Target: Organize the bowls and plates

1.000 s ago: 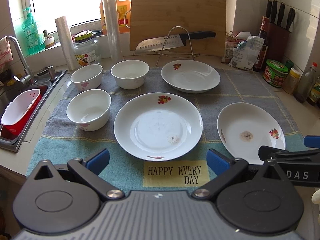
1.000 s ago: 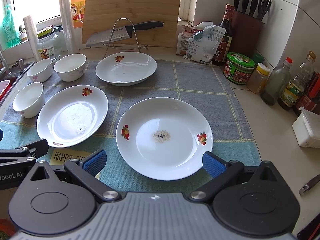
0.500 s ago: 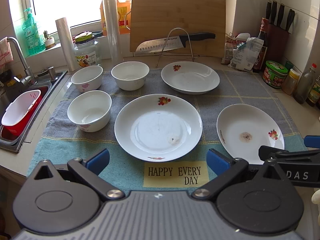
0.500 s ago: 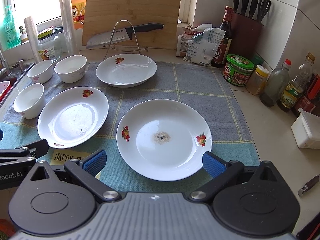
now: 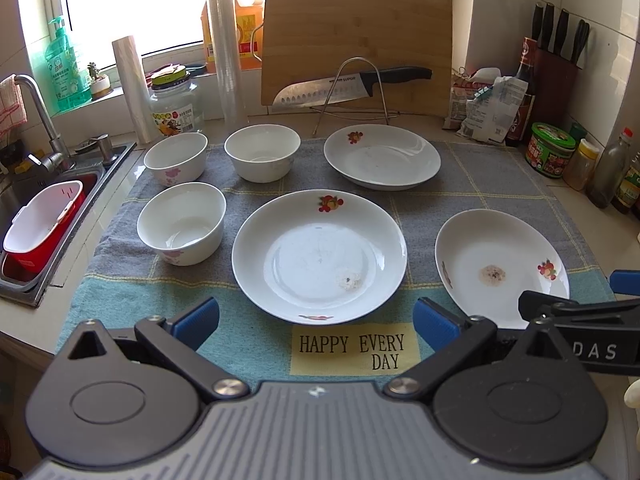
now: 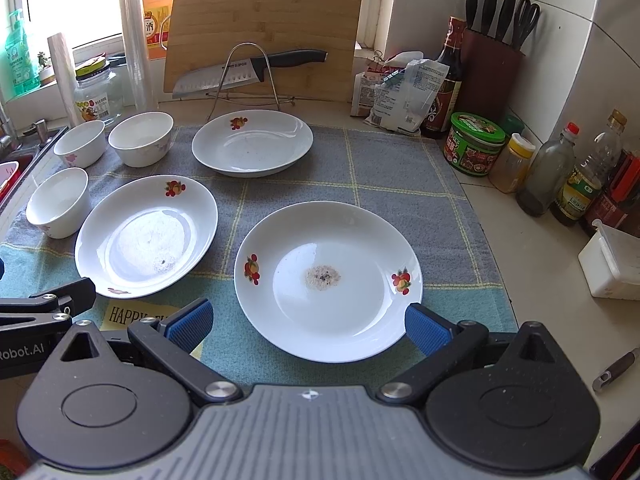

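Three white plates with fruit prints lie on a towel: a middle plate (image 5: pixel 319 255) (image 6: pixel 146 236), a right plate (image 5: pixel 500 266) (image 6: pixel 328 280) with a brown stain, and a far plate (image 5: pixel 382 157) (image 6: pixel 252 143). Three white bowls stand at the left: a near bowl (image 5: pixel 182 222) (image 6: pixel 58 202), a far-left bowl (image 5: pixel 176 158) (image 6: pixel 80 142) and a far-middle bowl (image 5: pixel 262 152) (image 6: pixel 141 138). My left gripper (image 5: pixel 316 322) is open and empty before the middle plate. My right gripper (image 6: pixel 306 320) is open and empty, its blue pads either side of the right plate's near rim.
A cutting board (image 5: pixel 356 44) and a knife on a wire stand (image 5: pixel 352 82) are at the back. A sink with a red-and-white tub (image 5: pixel 40 224) is at the left. Jars, bottles (image 6: pixel 548 172) and a knife block (image 6: pixel 490 68) line the right. A white box (image 6: pixel 612 264) sits at the right.
Both views have shifted slightly, so the dishes sit a little lower in frame. The dishes have not moved and both grippers stay open.
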### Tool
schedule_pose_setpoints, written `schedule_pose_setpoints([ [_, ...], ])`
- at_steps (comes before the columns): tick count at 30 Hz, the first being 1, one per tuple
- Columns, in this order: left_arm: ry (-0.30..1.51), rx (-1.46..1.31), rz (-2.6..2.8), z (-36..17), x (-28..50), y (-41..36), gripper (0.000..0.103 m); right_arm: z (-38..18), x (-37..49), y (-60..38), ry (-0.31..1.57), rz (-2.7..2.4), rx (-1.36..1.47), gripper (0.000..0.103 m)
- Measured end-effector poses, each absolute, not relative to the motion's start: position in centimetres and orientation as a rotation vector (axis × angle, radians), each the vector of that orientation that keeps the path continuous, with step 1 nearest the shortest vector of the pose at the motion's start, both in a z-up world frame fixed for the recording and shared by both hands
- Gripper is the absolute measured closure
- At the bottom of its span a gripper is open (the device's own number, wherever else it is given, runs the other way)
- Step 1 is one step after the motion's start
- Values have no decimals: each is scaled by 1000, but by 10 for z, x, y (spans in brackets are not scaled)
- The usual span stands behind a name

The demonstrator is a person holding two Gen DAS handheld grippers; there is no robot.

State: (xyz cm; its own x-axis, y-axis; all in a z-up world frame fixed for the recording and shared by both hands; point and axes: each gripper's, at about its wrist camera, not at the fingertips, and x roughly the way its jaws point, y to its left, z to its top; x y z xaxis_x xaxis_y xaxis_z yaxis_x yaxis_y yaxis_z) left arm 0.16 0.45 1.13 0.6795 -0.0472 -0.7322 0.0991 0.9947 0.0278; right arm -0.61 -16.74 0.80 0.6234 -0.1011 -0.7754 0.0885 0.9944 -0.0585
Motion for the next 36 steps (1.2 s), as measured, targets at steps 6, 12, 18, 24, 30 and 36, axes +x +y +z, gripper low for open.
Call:
schedule_pose_setpoints([
  [6, 820, 68, -83, 12, 1, 5, 1, 9, -7, -166, 890, -118, -18, 0],
  [12, 815, 67, -91, 13, 2, 7, 1, 9, -8, -164, 885, -123, -18, 0],
  [18, 803, 62, -109, 14, 2, 13, 1, 12, -10, -160, 870, -132, -22, 0],
  [24, 794, 58, -136, 15, 4, 21, 1, 15, -11, -154, 856, -134, -37, 0],
  [30, 742, 52, -206, 16, 3, 28, 1, 19, -13, -148, 822, -125, -71, 0],
  [36, 652, 63, -318, 12, -1, 32, 1, 18, -16, -147, 784, -106, -123, 0],
])
